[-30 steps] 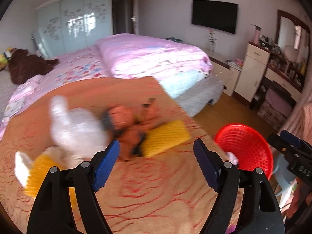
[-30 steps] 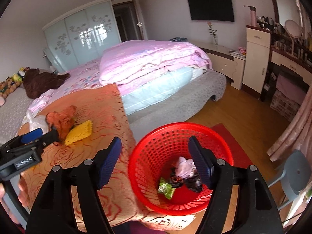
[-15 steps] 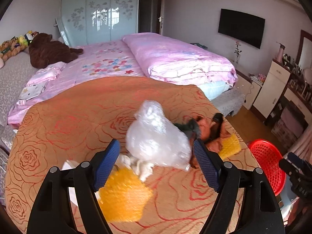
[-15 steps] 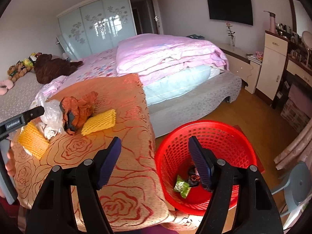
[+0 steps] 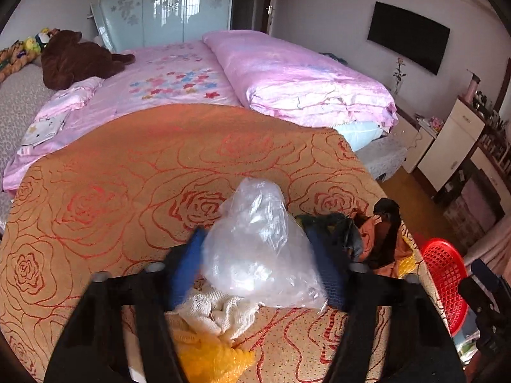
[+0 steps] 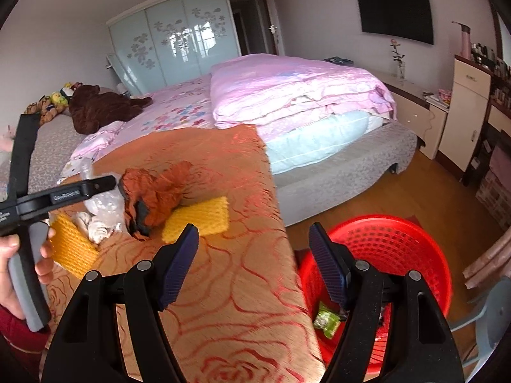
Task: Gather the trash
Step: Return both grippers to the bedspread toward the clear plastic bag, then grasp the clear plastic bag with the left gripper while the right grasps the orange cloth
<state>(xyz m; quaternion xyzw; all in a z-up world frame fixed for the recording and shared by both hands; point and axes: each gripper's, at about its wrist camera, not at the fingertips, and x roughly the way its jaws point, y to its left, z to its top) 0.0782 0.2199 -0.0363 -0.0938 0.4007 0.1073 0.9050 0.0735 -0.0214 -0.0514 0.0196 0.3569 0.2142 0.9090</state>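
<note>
A crumpled clear plastic bag (image 5: 255, 249) lies on the orange rose-patterned table (image 5: 127, 191). My left gripper (image 5: 258, 265) is open, its blue fingers on either side of the bag. Under the bag lie white netting (image 5: 217, 312) and yellow foam mesh (image 5: 207, 357). An orange and black wrapper (image 5: 377, 239) lies to the right. In the right wrist view my right gripper (image 6: 254, 265) is open and empty over the table's edge, beside the red basket (image 6: 399, 249). The bag (image 6: 105, 204), the wrapper (image 6: 153, 198) and a yellow foam piece (image 6: 198, 217) show there.
The basket (image 5: 444, 281) stands on the floor right of the table and holds a green wrapper (image 6: 325, 319). A pink bed (image 6: 287, 95) lies behind the table. A dresser (image 6: 469, 108) and a grey chair (image 6: 491, 312) stand at the right.
My left gripper has swung left from the wrapper and moved down around the clear bag. My right gripper has shifted left from over the basket to the table's edge.
</note>
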